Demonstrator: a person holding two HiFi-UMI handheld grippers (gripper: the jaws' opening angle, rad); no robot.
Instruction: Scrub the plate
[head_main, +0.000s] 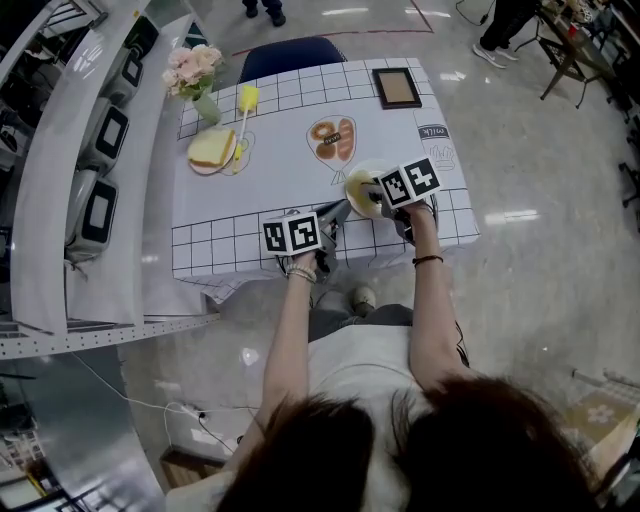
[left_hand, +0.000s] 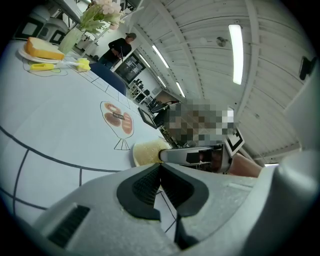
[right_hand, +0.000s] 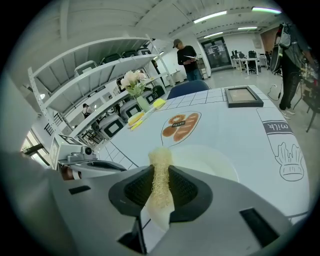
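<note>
Here, right hand-held gripper clamping sponge at plate, bread, flowers, frame beyond

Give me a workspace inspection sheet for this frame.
Surface: checked tablecloth, printed drawings, no spill seen.
Job's things: plate at near right edge; scrub pad by its near rim.
Clutter: flower vase, dish with yellow block, yellow brush, picture frame, all far side.
Grippers: left hand-held gripper shut, empty, beside plate; right hand-held gripper shut on scrub pad.
Cables: loose cable on floor by shelving.
Surroundings: shelving left, blue chair, bystanders beyond.
</note>
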